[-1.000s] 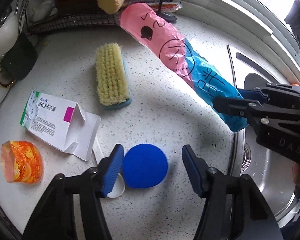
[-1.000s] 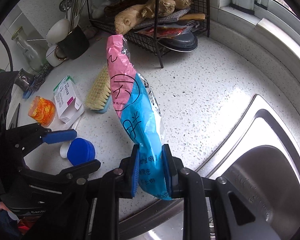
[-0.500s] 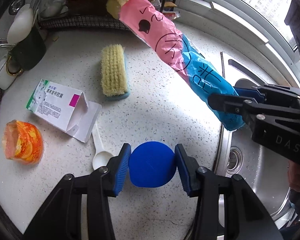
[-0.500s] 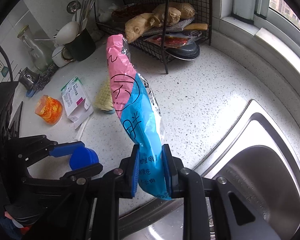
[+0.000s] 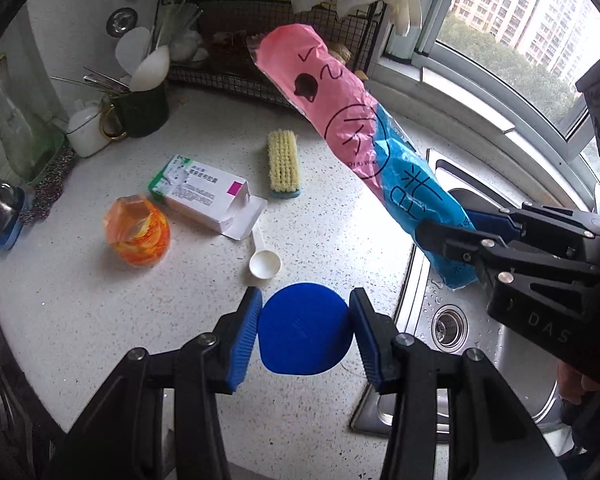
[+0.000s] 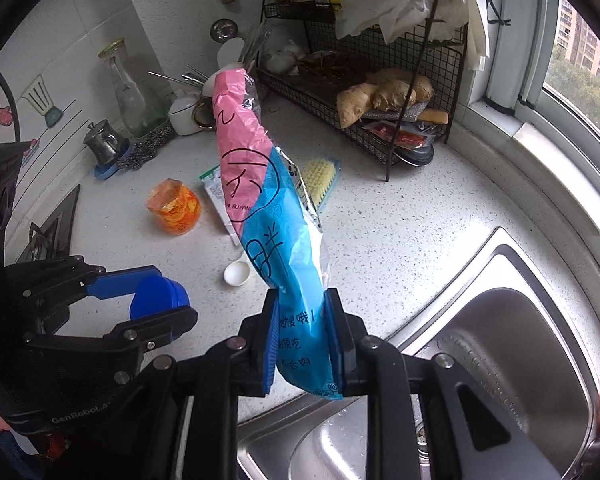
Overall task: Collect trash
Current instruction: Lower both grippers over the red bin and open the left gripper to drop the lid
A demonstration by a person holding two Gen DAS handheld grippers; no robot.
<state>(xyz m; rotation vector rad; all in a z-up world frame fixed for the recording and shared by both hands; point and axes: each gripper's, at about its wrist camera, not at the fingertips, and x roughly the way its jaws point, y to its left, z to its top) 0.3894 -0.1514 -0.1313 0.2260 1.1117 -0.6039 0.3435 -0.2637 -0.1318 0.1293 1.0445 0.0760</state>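
My left gripper [image 5: 304, 334] is shut on a round blue cap [image 5: 303, 335], held in the air above the speckled counter [image 5: 320, 224]; the cap [image 6: 158, 296] also shows at the left of the right wrist view. My right gripper [image 6: 303, 346] is shut on the lower end of a long pink and blue snack bag [image 6: 268, 204], which sticks up over the counter; the bag [image 5: 360, 144] crosses the left wrist view. An opened white medicine box [image 5: 206, 196], a crumpled orange wrapper [image 5: 137, 231] and a white plastic spoon [image 5: 263, 262] lie on the counter.
A scrub brush [image 5: 284, 166] lies behind the box. A wire rack [image 6: 380, 92] with ginger, a dark cup of utensils [image 5: 140, 108] and a glass bottle [image 6: 130, 92] stand at the back. The steel sink [image 6: 500, 360] is at the right, a stove [image 6: 44, 236] at the left.
The left gripper shut on the blue cap and lifted it off the counter. Both grippers rose and pulled back; the right one still holds the bag.
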